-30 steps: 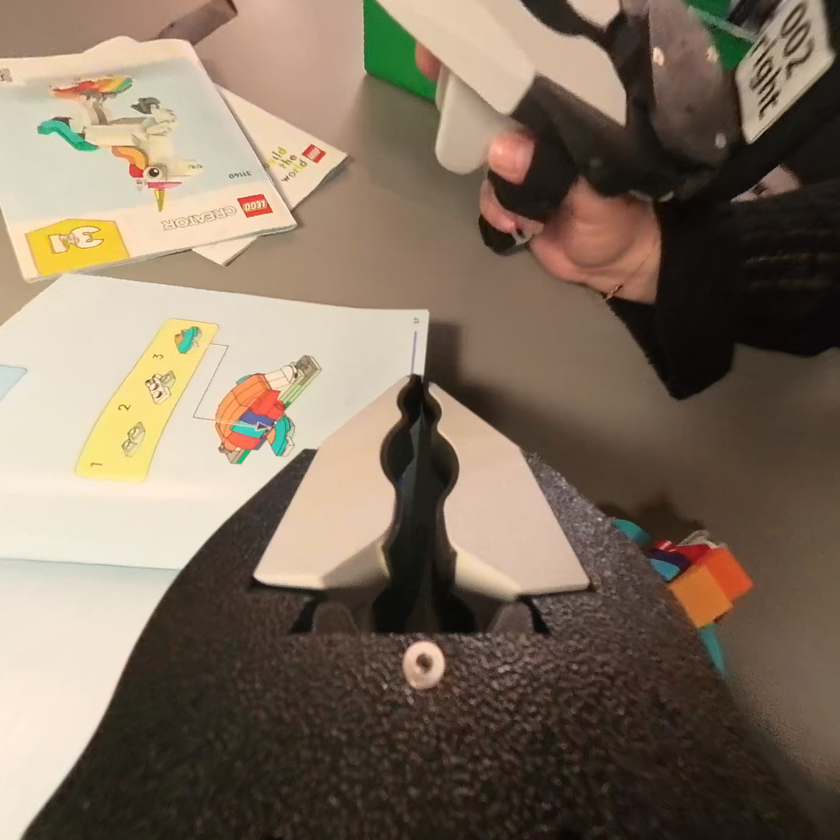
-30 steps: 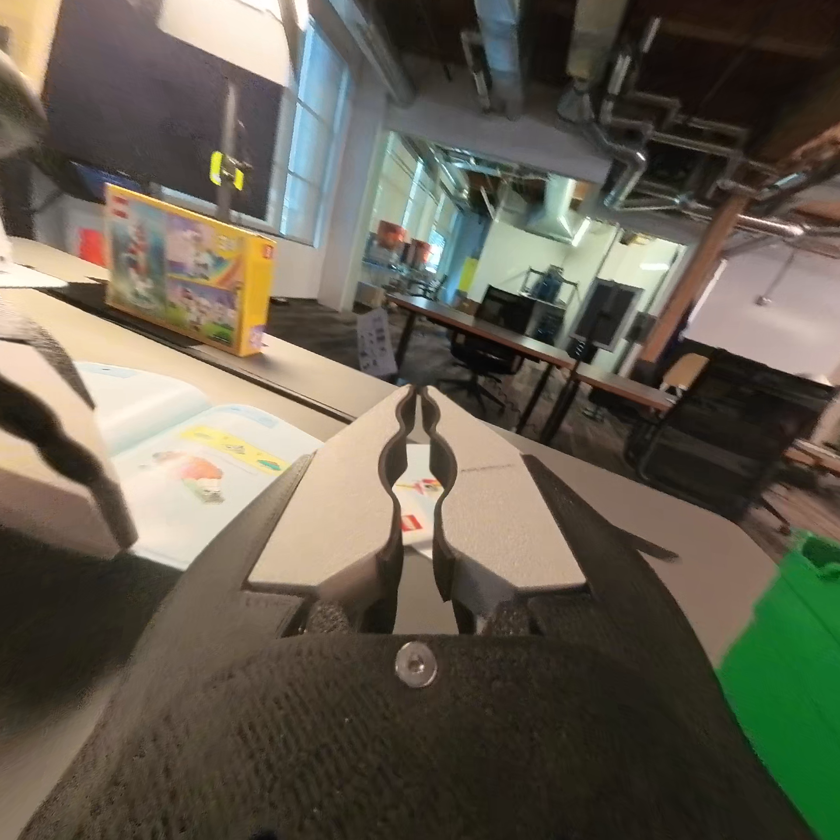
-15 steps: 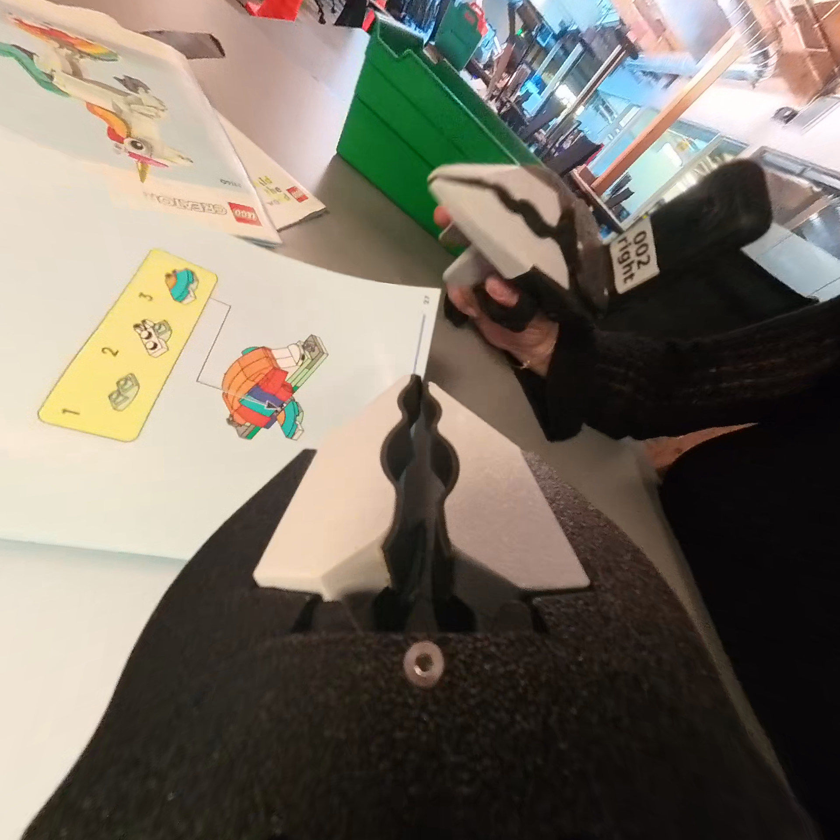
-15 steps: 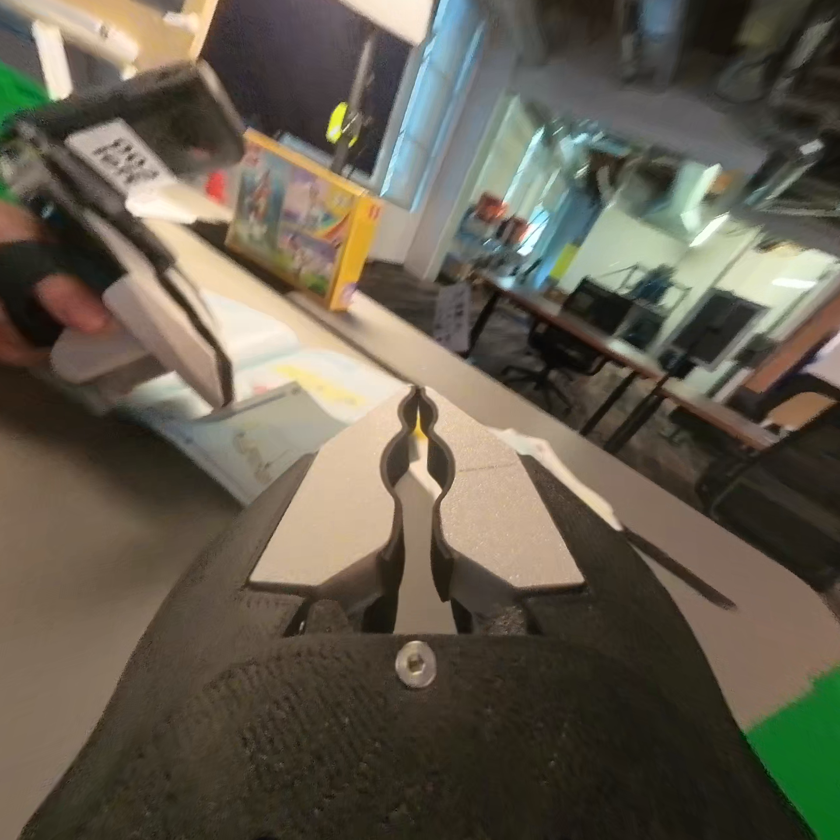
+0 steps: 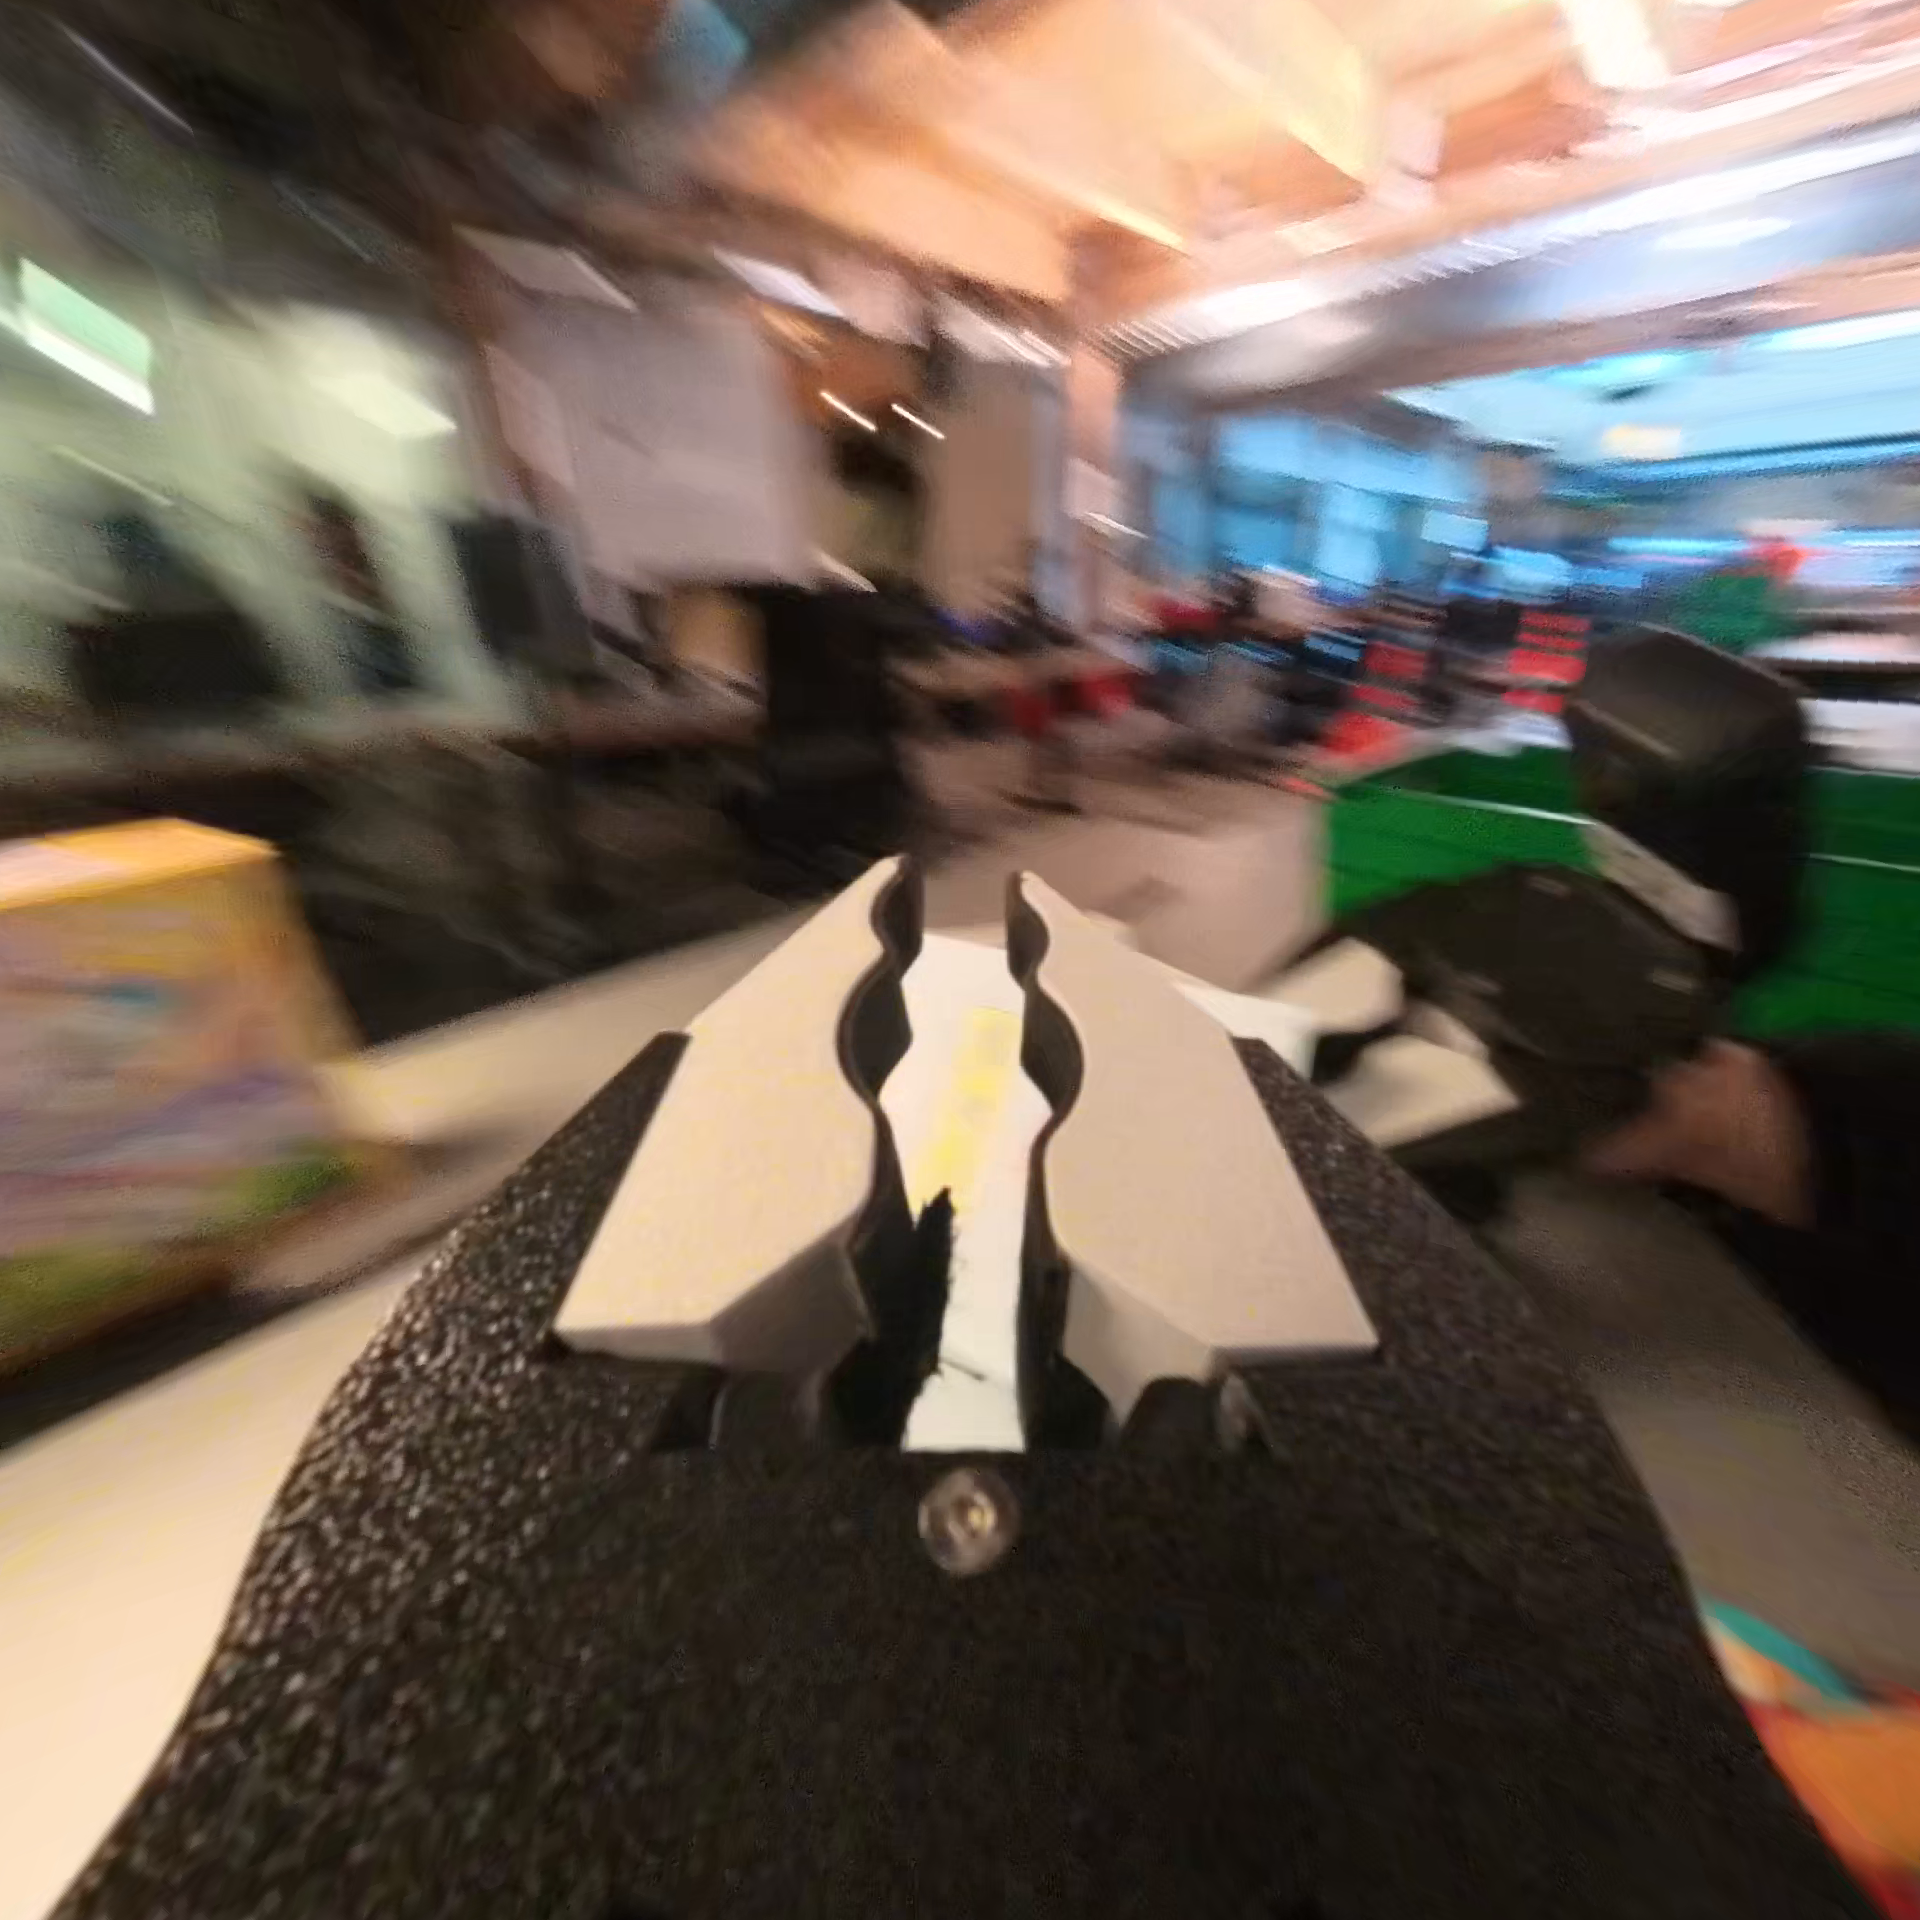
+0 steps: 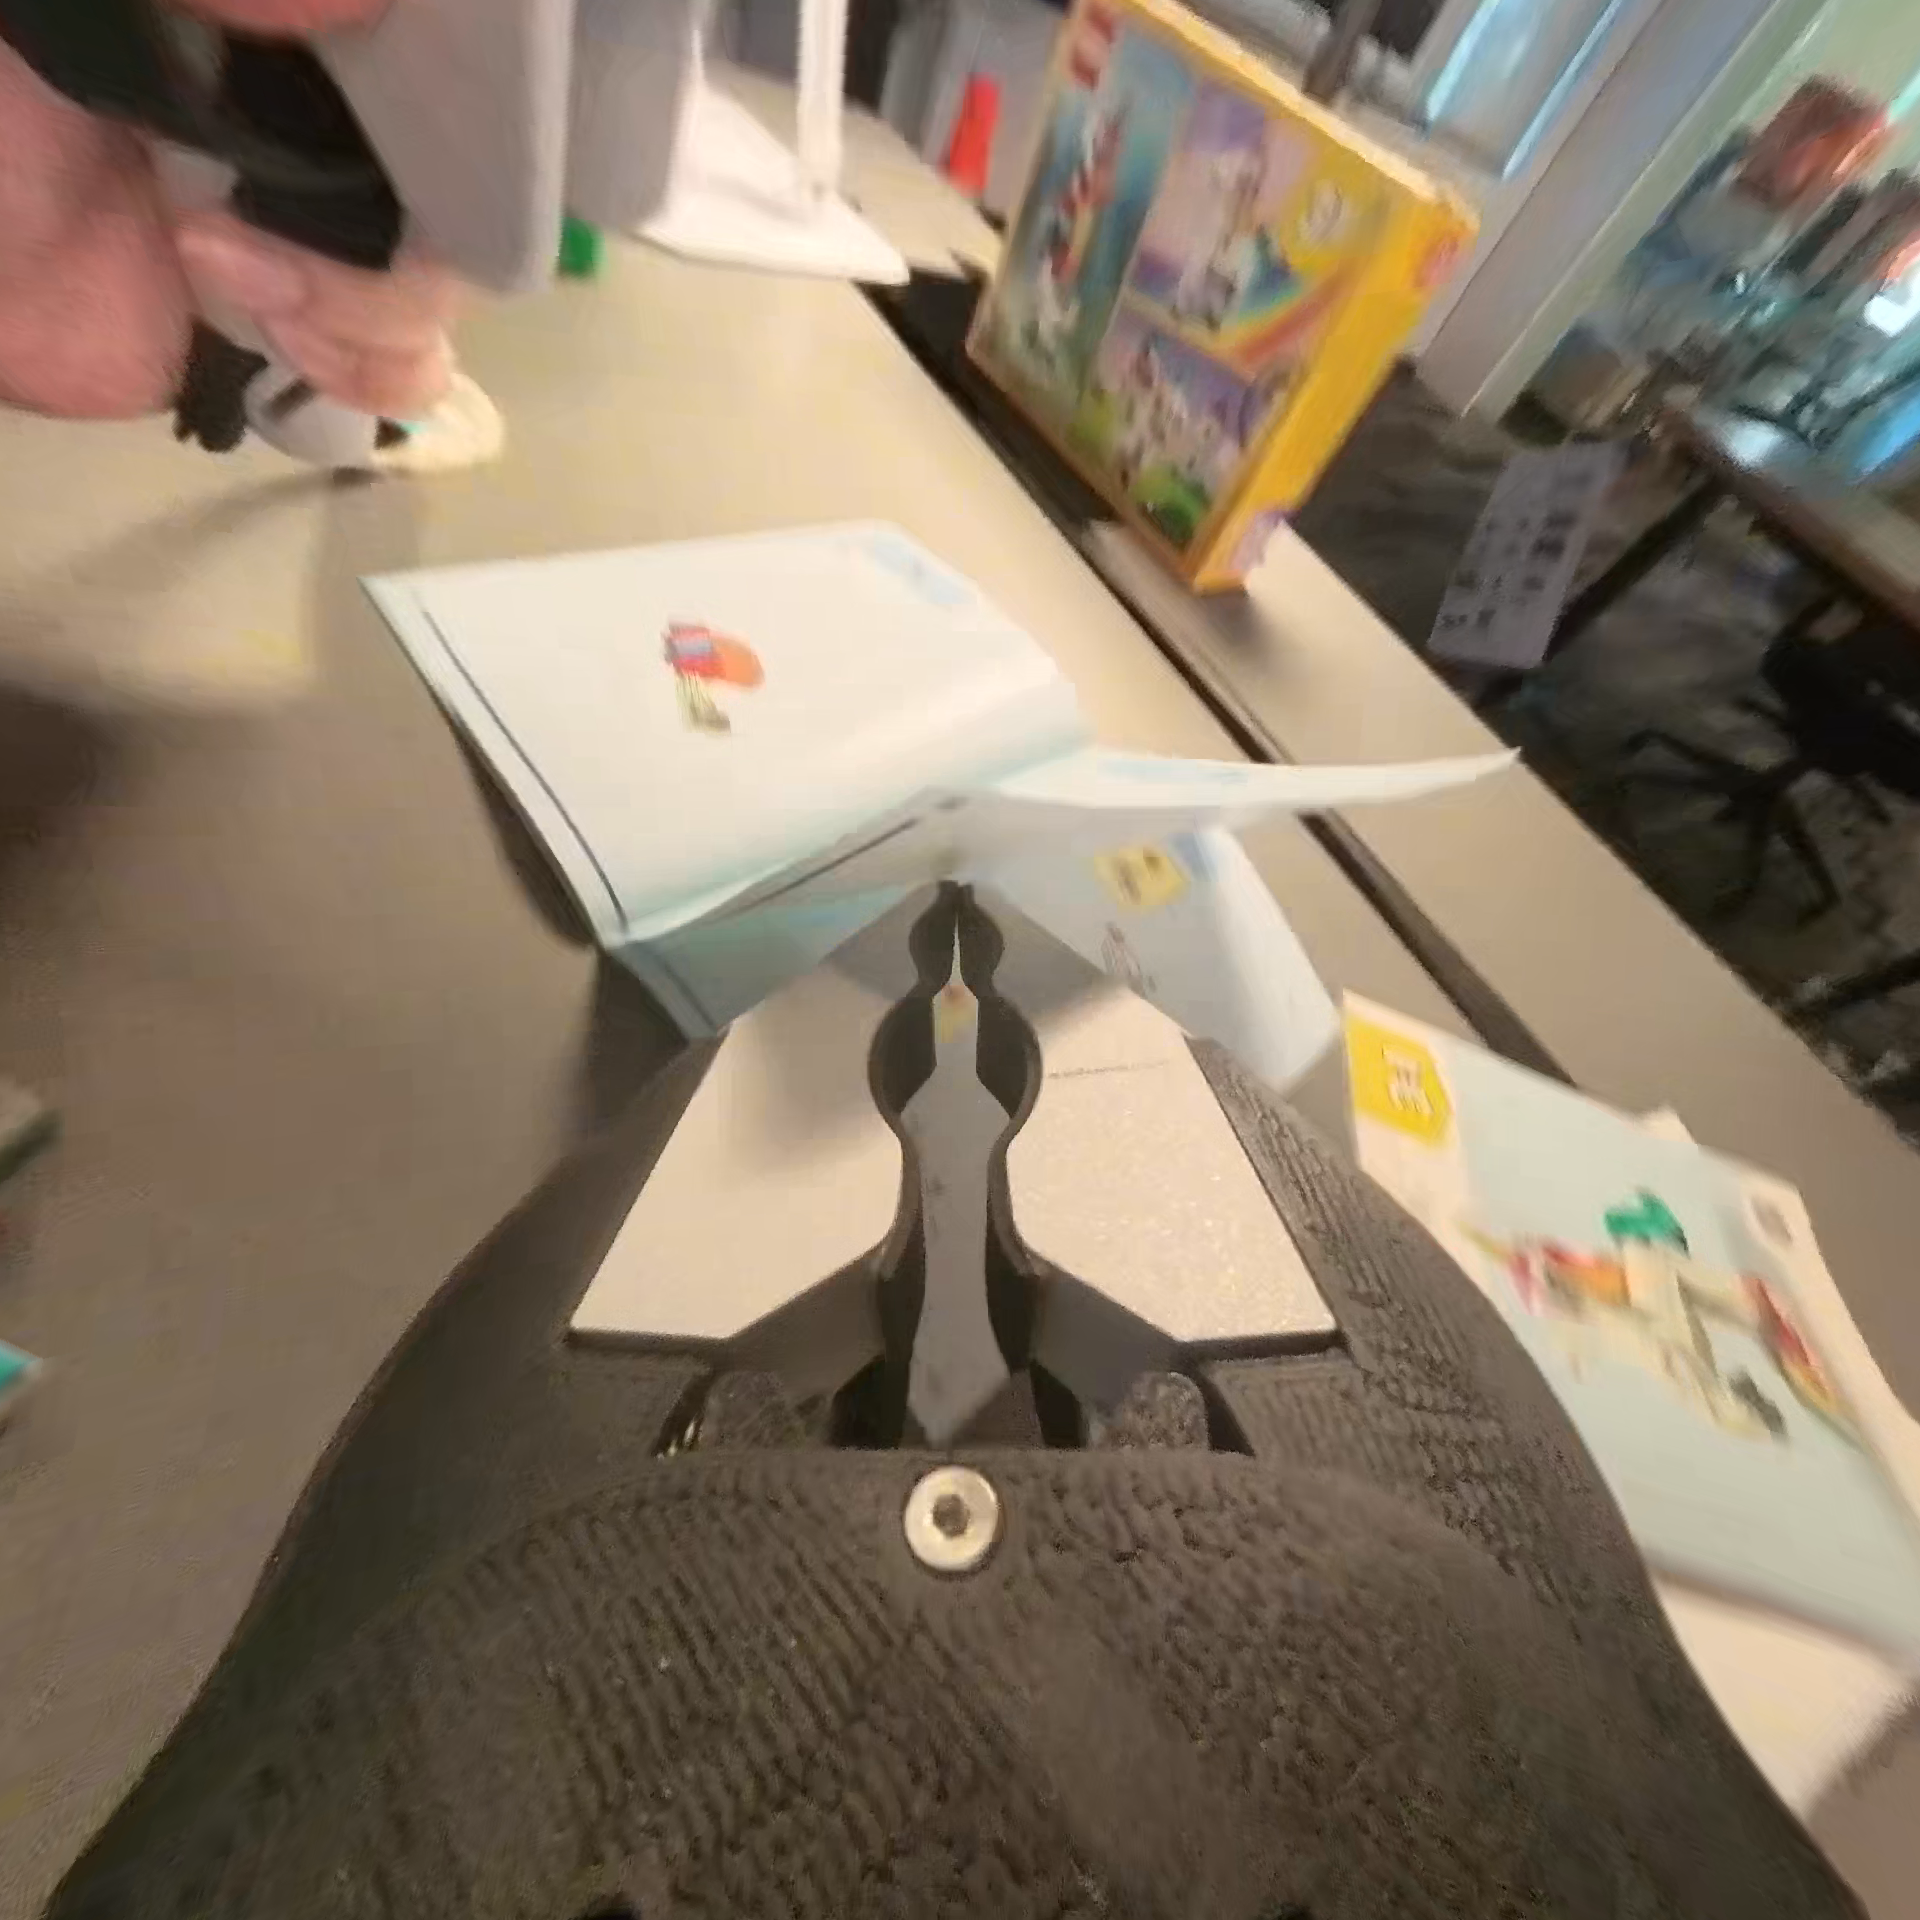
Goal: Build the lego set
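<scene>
The biggest risk is tearing: the right gripper [image 6: 956, 914], jaws pressed on 1 page of the open instruction booklet [image 6: 727, 707] on the table [image 6: 260, 1039], may rip it if yanked. Smaller risk: the left gripper [image 5: 961, 904], jaws slightly spread and empty, swings blurred near the lego build [image 5: 1849, 1714]. 0.5 s earlier, the left jaws were together and the right held nothing.
</scene>
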